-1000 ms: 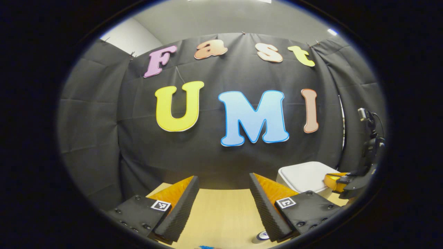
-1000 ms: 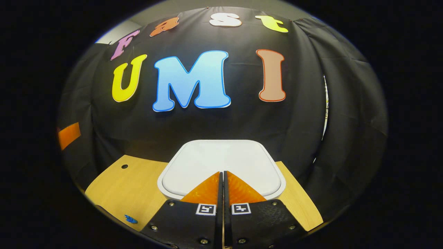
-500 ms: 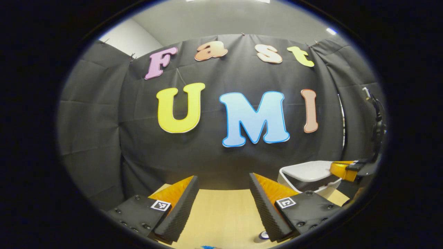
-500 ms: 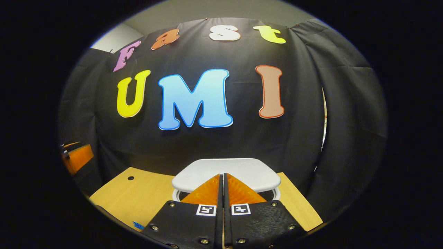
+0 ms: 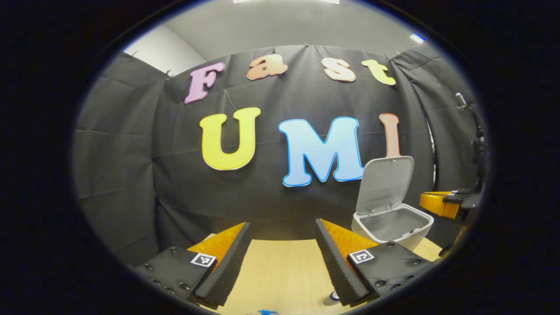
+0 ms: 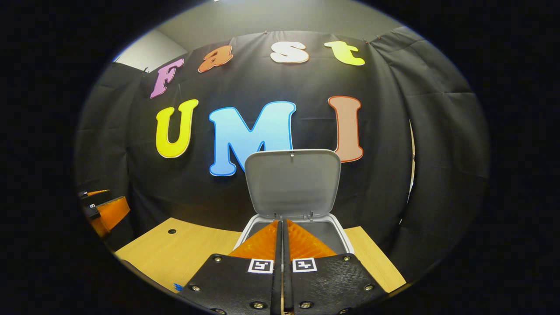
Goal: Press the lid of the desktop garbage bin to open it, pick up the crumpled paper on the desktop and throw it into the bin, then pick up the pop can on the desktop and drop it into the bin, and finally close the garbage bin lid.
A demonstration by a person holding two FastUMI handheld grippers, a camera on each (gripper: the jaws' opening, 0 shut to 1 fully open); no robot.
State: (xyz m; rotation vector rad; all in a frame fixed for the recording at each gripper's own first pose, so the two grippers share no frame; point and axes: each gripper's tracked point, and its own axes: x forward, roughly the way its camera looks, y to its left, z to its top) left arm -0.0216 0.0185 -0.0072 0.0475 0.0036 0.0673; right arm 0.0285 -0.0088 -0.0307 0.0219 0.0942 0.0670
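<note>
Bin (image 6: pixel 341 238) open, lid (image 6: pixel 292 181) upright at rear hinge, on desk (image 6: pixel 183 253) dead ahead of right gripper (image 6: pixel 282 236). Right fingers pressed together, nothing between, tips over bin's front rim. Left gripper (image 5: pixel 282 258) spread, empty; bin (image 5: pixel 393 225) off to its right. Paper, can not identifiable: small round object (image 5: pixel 333 297) low by left gripper's finger, maybe can. Judgement: left gripper nearer next pickup.

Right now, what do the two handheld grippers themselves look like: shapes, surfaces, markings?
Left gripper: two wedge-shaped fingers with ribbed, sawtooth inner pads, bolted to black plates, each carrying a small square black-and-white marker. Right gripper: the same build, with triangular ridged fingers, textured black plates with visible screws, and two square markers side by side. In the left gripper view, it carries a dark upright mount.
</note>
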